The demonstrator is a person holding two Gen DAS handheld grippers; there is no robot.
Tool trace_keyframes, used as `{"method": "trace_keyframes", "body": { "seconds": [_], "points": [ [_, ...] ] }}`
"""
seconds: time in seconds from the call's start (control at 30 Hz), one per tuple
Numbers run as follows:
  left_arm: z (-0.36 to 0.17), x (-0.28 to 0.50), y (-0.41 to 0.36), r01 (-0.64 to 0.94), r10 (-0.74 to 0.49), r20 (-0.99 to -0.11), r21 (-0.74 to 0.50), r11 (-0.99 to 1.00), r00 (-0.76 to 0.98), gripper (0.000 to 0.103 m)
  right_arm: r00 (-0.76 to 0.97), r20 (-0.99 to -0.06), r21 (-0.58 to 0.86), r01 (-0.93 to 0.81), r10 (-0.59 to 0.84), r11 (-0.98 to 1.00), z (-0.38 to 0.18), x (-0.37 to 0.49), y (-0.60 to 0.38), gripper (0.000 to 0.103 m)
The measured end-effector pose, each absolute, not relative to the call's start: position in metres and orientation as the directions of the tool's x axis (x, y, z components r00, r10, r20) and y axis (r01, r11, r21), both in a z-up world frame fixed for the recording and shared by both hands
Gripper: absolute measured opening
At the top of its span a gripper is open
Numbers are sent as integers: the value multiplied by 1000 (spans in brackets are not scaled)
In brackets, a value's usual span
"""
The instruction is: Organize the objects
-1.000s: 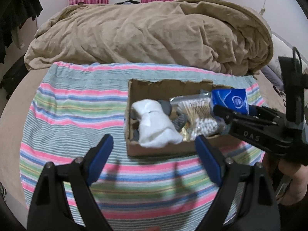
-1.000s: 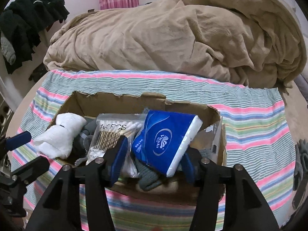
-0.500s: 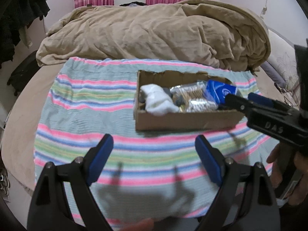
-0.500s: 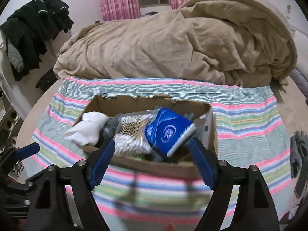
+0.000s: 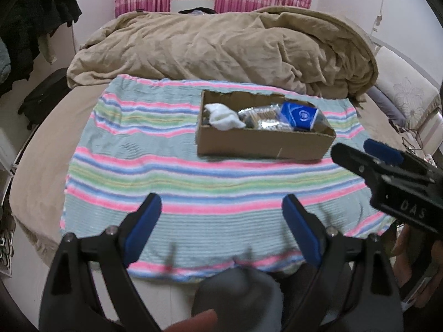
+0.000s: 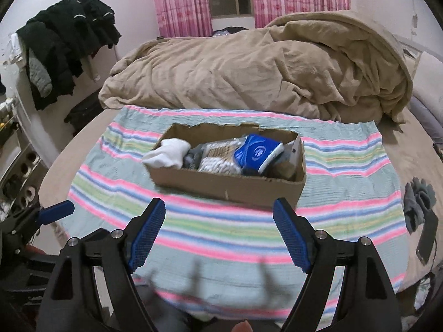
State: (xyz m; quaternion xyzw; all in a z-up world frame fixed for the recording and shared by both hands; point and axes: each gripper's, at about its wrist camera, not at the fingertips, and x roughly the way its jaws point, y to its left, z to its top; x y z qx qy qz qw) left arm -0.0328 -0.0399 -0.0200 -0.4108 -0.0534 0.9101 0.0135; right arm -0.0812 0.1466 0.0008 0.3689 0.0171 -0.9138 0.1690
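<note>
A cardboard box [image 5: 263, 145] [image 6: 221, 188] stands on a striped blanket [image 5: 166, 171] [image 6: 221, 235] on the bed. In it lie a blue tissue pack [image 5: 299, 114] [image 6: 256, 153], a bag of cotton swabs [image 5: 260, 116] [image 6: 218, 157] and a white rolled cloth [image 5: 224, 117] [image 6: 169, 153]. My left gripper [image 5: 221, 224] is open and empty, well in front of the box. My right gripper [image 6: 220, 227] is open and empty too, near the blanket's front part. It also shows at the right of the left wrist view [image 5: 368, 152].
A crumpled tan duvet [image 5: 221, 52] [image 6: 263, 69] lies behind the blanket. Dark clothes [image 6: 63, 44] hang at the left wall. A grey glove [image 6: 418, 202] and a phone [image 6: 427, 238] lie at the bed's right edge. A pillow [image 5: 407, 99] is at far right.
The right gripper opened and left the blue tissue pack in the box. Both grippers have pulled back from the box toward the bed's front edge.
</note>
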Motion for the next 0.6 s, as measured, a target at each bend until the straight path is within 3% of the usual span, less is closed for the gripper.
{"method": "trace_keyframes", "body": {
  "seconds": [0.6],
  "points": [
    [-38, 9, -29, 16, 51, -744, -83, -996, -666, 93, -657, -695, 98, 315, -291, -944, -23, -32, 155, 83]
  ]
}}
